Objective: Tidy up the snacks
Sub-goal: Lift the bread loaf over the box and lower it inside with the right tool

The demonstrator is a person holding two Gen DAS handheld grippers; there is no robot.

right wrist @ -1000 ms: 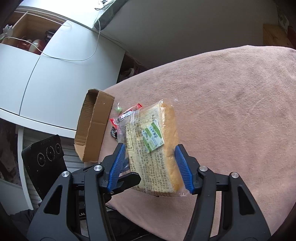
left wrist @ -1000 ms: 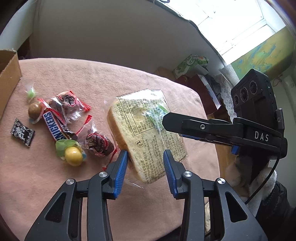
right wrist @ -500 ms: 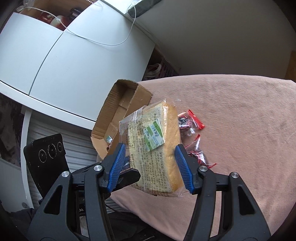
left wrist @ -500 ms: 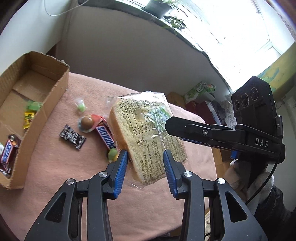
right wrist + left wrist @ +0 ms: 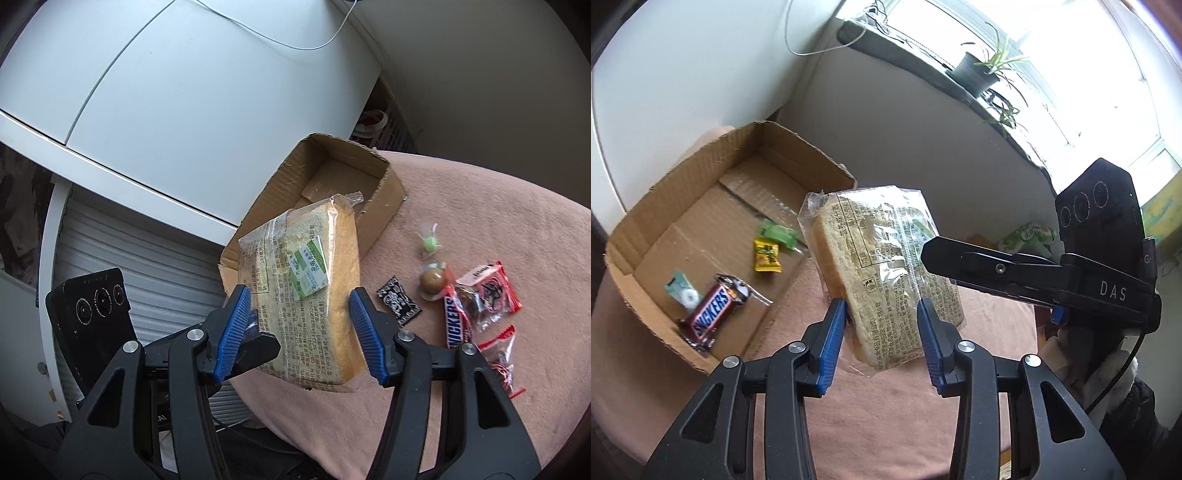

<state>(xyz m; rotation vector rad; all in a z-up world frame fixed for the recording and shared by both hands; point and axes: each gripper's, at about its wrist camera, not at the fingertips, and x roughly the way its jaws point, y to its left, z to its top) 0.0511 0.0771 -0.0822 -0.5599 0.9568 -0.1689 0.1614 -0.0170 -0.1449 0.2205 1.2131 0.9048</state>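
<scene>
1. Two grippers share one clear-wrapped slice of bread (image 5: 882, 273): left gripper (image 5: 881, 332) and right gripper (image 5: 299, 325) each have their blue fingers (image 5: 232, 325) clamped on it, up off the pink cloth surface (image 5: 480, 206).
2. Bread hangs by the near edge of the open brown cardboard box (image 5: 701, 206).
3. Box already has a Snickers bar (image 5: 713, 314), a yellow candy (image 5: 766, 254) and a green packet (image 5: 779, 234) inside.
4. Loose sweets, like the black sachet (image 5: 399, 301), sit on the cloth beside the box.
</scene>
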